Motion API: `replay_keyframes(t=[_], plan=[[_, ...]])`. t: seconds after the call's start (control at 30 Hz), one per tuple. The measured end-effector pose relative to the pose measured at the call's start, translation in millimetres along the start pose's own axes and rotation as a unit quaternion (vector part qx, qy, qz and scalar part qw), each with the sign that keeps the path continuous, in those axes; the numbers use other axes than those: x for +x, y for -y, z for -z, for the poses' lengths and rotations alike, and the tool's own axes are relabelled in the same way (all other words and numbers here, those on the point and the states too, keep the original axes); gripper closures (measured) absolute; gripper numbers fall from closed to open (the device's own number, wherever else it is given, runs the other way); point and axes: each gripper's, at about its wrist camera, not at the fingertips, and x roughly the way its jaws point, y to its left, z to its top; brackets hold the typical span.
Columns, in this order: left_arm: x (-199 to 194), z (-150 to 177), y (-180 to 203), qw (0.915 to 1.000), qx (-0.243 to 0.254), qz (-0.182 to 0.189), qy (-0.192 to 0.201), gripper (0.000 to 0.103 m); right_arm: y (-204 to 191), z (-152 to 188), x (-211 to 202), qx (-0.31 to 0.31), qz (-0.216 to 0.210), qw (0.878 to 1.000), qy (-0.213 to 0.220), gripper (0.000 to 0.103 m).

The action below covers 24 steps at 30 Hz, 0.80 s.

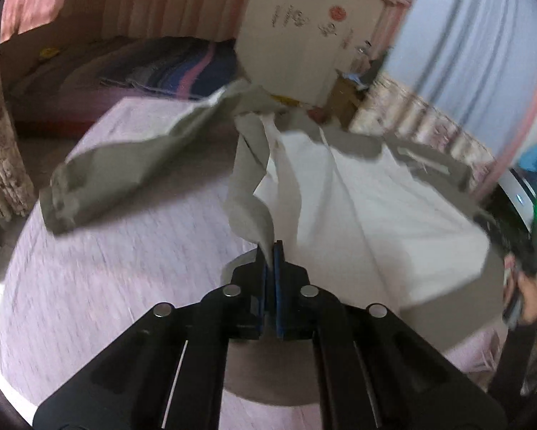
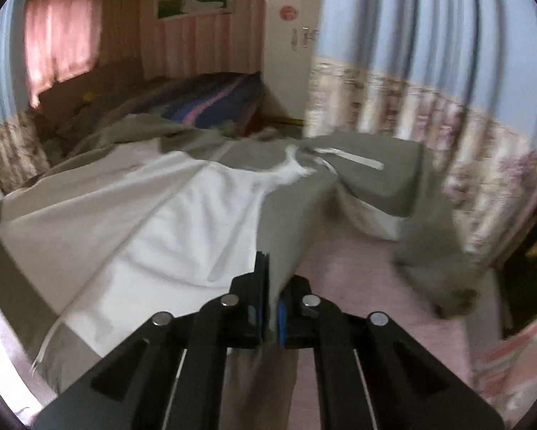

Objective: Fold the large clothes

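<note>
A large grey jacket with a white lining (image 1: 358, 197) is lifted over a pink-sheeted bed (image 1: 107, 251). My left gripper (image 1: 272, 251) is shut on a grey front edge of the jacket. One grey sleeve (image 1: 125, 172) trails out to the left above the sheet. In the right wrist view the jacket (image 2: 182, 222) spreads out ahead, white lining up. My right gripper (image 2: 271, 276) is shut on another grey edge of the jacket. The other sleeve (image 2: 429, 251) hangs to the right. The picture is blurred by motion.
A second bed with a striped blanket (image 1: 175, 68) lies behind. A white wardrobe (image 1: 304, 36) stands at the back. Blue and floral curtains (image 2: 429, 71) hang on the right. The person's right hand and its gripper (image 1: 522, 251) show at the left wrist view's right edge.
</note>
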Motion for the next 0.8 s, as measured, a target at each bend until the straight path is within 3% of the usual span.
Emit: replay_keyframes(t=[0.07, 0.17, 0.27, 0.3, 0.33, 0.37, 0.4, 0.43, 0.57, 0.7, 0.8], plan=[[5, 23, 2, 0.9997, 0.000, 0.000, -0.025, 0.103, 21, 21, 8, 0.015, 0.016, 0.999, -0.042, 0.098], [35, 50, -12, 0.9963, 0.006, -0.056, -0.065, 0.099, 38, 59, 52, 0.023, 0.043, 0.991, -0.126, 0.093], [49, 53, -35, 0.9944, -0.014, -0.074, -0.074, 0.093, 39, 80, 63, 0.026, 0.045, 0.988, -0.145, 0.083], [45, 46, -42, 0.9939, -0.020, -0.088, -0.063, 0.084, 41, 77, 56, 0.033, 0.044, 0.989, -0.134, 0.078], [38, 39, -46, 0.9929, -0.021, -0.107, -0.049, 0.053, 44, 71, 48, 0.042, 0.042, 0.992, -0.116, 0.072], [29, 33, -47, 0.9920, -0.021, -0.121, -0.030, 0.023, 48, 60, 34, 0.054, 0.042, 0.994, -0.083, 0.054], [19, 25, -53, 0.9909, -0.024, -0.132, -0.009, 0.016, 51, 49, 26, 0.059, 0.047, 0.995, -0.059, 0.038], [12, 15, -59, 0.9886, -0.027, -0.147, 0.015, 0.010, 52, 39, 18, 0.061, 0.055, 0.996, -0.033, 0.035], [19, -21, -88, 0.9728, -0.030, -0.226, 0.043, 0.009, 41, 7, 17, 0.053, 0.070, 0.996, 0.011, 0.034], [52, -44, -135, 0.9643, -0.050, -0.259, 0.026, 0.009, 25, -16, 38, 0.044, 0.064, 0.997, 0.021, 0.034], [85, -62, -165, 0.9530, -0.054, -0.298, 0.001, 0.009, 12, -32, 53, 0.026, 0.066, 0.997, 0.019, 0.034]])
